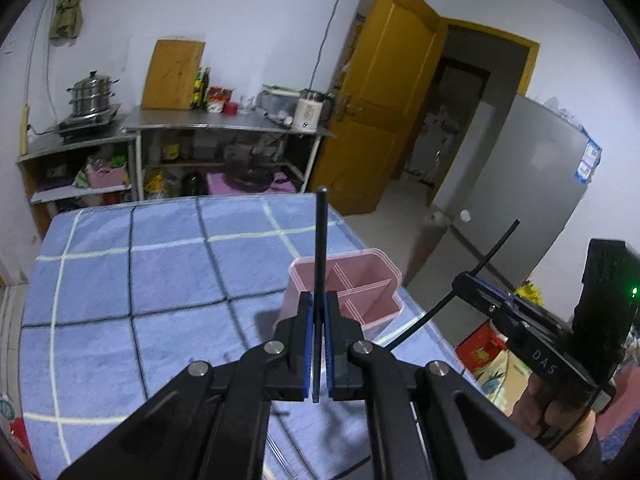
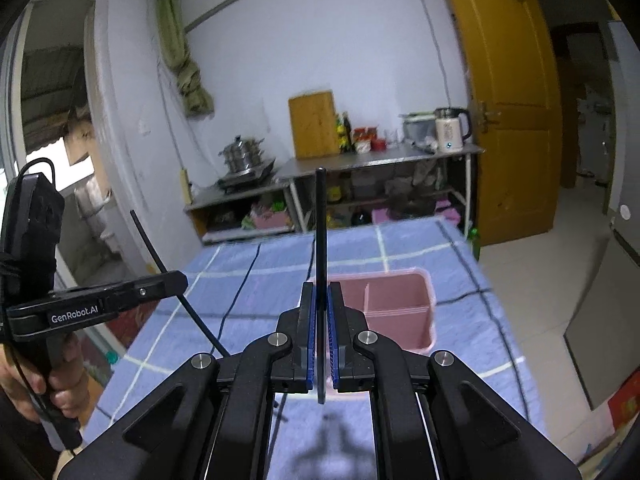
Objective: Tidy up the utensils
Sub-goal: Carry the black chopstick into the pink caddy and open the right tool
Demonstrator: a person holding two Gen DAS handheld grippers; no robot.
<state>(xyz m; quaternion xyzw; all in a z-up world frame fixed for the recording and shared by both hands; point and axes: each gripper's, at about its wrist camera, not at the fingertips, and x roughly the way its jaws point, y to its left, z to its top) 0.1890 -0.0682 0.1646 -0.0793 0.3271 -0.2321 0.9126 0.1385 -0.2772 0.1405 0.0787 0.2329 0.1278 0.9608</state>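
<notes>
A pink divided utensil holder (image 1: 360, 284) stands on the blue checked tablecloth (image 1: 120, 280) near the table's right edge. My left gripper (image 1: 319, 296) is shut on a black chopstick (image 1: 321, 240), which points up and forward in front of the holder. In the left wrist view, the right gripper (image 1: 464, 280) hangs to the right of the holder, shut on a second black chopstick (image 1: 496, 246). From the right wrist, that gripper (image 2: 321, 288) grips its chopstick (image 2: 320, 220) just left of the holder (image 2: 400, 304). The left gripper (image 2: 180, 280) and its chopstick (image 2: 148, 240) show at the left.
Beyond the table stands a metal counter (image 1: 208, 122) with a steamer pot (image 1: 92, 94), a cutting board (image 1: 172, 74) and a kettle (image 1: 310, 110). A yellow door (image 1: 384, 100) stands open at the right, beside a grey fridge (image 1: 520, 176). Bare floor lies right of the table.
</notes>
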